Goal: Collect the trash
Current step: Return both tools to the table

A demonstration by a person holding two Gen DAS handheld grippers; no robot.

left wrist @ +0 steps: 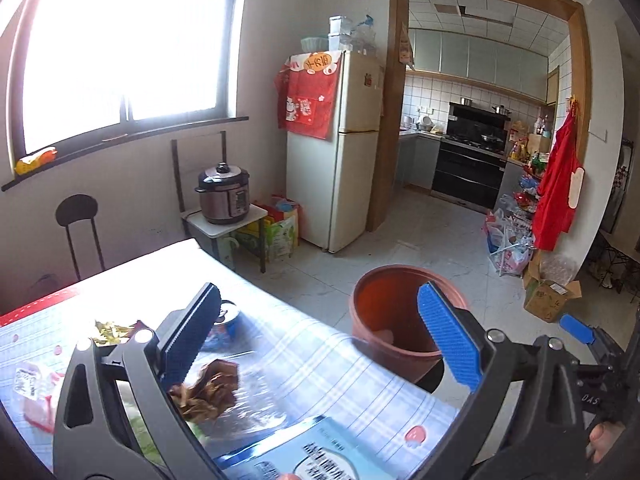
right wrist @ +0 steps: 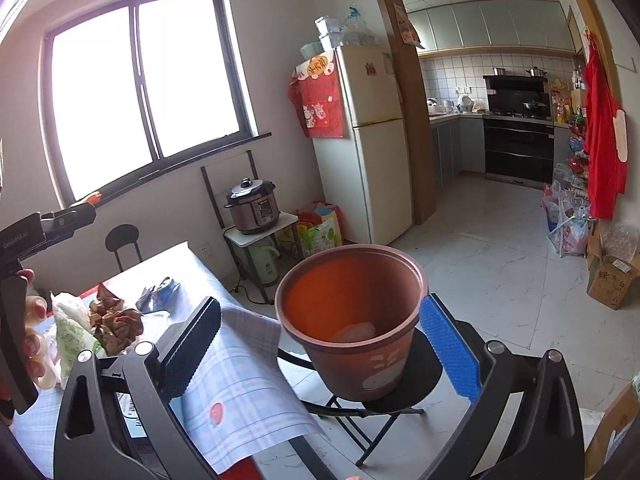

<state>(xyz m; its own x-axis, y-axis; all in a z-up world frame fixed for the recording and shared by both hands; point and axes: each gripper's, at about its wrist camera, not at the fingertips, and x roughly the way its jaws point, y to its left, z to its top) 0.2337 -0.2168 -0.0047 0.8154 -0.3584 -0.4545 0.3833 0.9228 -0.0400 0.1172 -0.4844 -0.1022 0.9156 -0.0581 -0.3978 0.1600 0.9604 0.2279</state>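
My left gripper [left wrist: 320, 340] is open wide over the table [left wrist: 360, 372], with nothing between its pads. Below it lie a crumpled brown paper [left wrist: 208, 392], a crushed blue can [left wrist: 226, 322] and a yellow-green wrapper [left wrist: 112, 332]. A terracotta pot [left wrist: 400, 312] stands just past the table's edge. In the right wrist view my right gripper [right wrist: 320, 344] is also open and empty, facing the terracotta pot [right wrist: 352, 312]. The pot rests on a black stool [right wrist: 400, 400] and holds something pale at its bottom. The brown paper [right wrist: 116, 324] and a white-green bag [right wrist: 72, 332] lie to the left.
A blue printed packet [left wrist: 304, 456] lies at the table's near edge and a white packet [left wrist: 32, 388] at the left. Beyond stand a black chair [left wrist: 80, 232], a pressure cooker [left wrist: 224, 196] on a small stand, a fridge [left wrist: 336, 160] and cardboard boxes [left wrist: 552, 296] on the floor.
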